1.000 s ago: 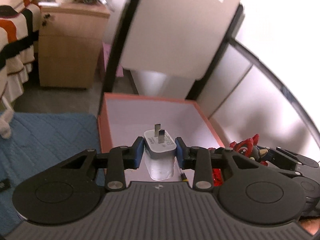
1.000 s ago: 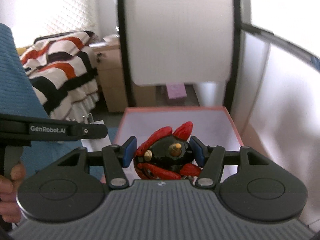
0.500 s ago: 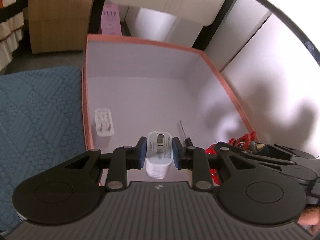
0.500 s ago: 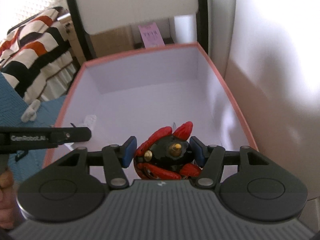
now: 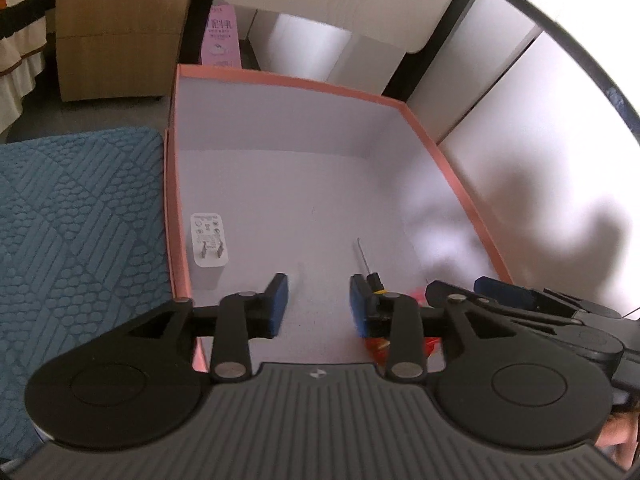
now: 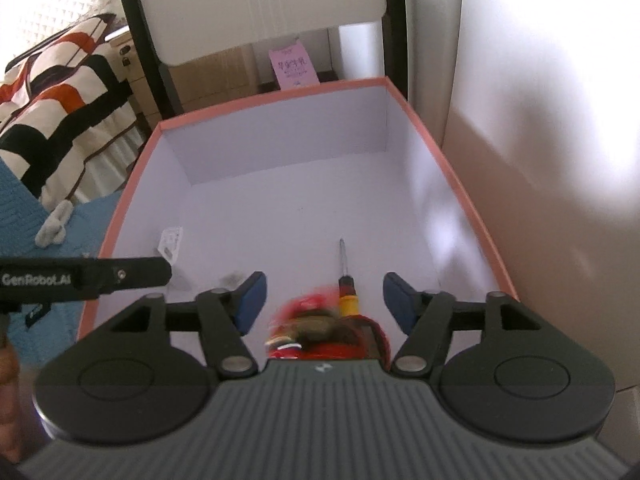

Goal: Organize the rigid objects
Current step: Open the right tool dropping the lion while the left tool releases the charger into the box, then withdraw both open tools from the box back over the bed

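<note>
A pink-rimmed box (image 5: 280, 80) (image 6: 272, 98) with a white inside lies below both grippers. My left gripper (image 5: 318, 304) hangs over its near end, jaws opening, nothing between the pads. My right gripper (image 6: 324, 300) is also opening. A red and black toy (image 6: 320, 332) sits blurred below its pads, untouched by them. Bits of that toy (image 5: 416, 294) show behind the left finger. A white charger (image 5: 208, 240) (image 6: 172, 242) lies by the box's left wall. A yellow-handled screwdriver (image 6: 346, 276) (image 5: 368, 268) lies on the floor of the box.
A blue textured mat (image 5: 80, 220) lies left of the box. Behind it are a wooden cabinet (image 5: 120, 20), a pink carton (image 5: 222, 40) and a black-framed white chair back (image 6: 260, 8). Striped bedding (image 6: 60, 88) is far left. A white wall (image 6: 540, 160) runs along the box's right side.
Both grippers came down over the box and opened. The white charger is gone from the left pads. The red and black toy has slipped out of the right pads and dropped.
</note>
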Available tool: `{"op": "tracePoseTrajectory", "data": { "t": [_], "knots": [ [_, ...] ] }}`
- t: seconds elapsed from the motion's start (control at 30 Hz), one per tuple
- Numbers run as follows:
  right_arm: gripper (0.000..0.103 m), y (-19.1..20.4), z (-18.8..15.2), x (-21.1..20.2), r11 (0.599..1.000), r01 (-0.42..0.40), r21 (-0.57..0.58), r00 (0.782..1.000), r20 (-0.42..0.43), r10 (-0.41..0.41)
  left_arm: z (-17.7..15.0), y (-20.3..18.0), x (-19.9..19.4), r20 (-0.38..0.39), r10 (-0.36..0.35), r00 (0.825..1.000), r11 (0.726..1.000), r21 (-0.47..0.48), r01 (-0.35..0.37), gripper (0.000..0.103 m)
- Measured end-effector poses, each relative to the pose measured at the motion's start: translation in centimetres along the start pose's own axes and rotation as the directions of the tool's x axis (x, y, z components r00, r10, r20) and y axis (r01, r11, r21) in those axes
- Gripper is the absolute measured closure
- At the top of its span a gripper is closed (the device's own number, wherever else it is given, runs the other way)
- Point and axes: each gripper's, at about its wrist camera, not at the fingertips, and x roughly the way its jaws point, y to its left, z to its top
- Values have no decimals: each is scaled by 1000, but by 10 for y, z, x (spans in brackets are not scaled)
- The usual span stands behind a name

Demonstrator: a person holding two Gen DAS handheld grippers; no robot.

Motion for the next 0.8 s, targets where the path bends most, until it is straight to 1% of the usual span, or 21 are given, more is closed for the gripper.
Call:
{"op": "tracePoseTrajectory", "data": {
  "t": [0.17, 0.33, 0.43, 0.57, 0.7, 0.8],
  "knots": [
    [35, 9, 9, -20, 1000, -7, -5, 998, 57, 7, 3, 0, -35, 80, 2, 997, 1000, 11, -3, 61],
    [35, 28, 19, -47, 999, -48, -21, 989, 139, 51, 6, 3, -78, 178, 11, 984, 1000, 14, -13, 61],
    [35, 45, 24, -62, 997, -62, -48, 980, 185, 70, 5, 6, -104, 234, 21, 972, 1000, 13, -25, 61],
    [35, 65, 29, -79, 992, -107, -65, 965, 234, 120, 0, 13, -134, 300, 34, 953, 999, 1, -36, 61],
    [35, 85, 30, -91, 985, -135, -103, 952, 263, 158, -3, 25, -162, 350, 46, 936, 999, -16, -43, 61],
    [35, 102, 26, -95, 981, -136, -141, 942, 288, 172, -8, 34, -182, 381, 62, 922, 998, -24, -57, 61]
  ]
}}
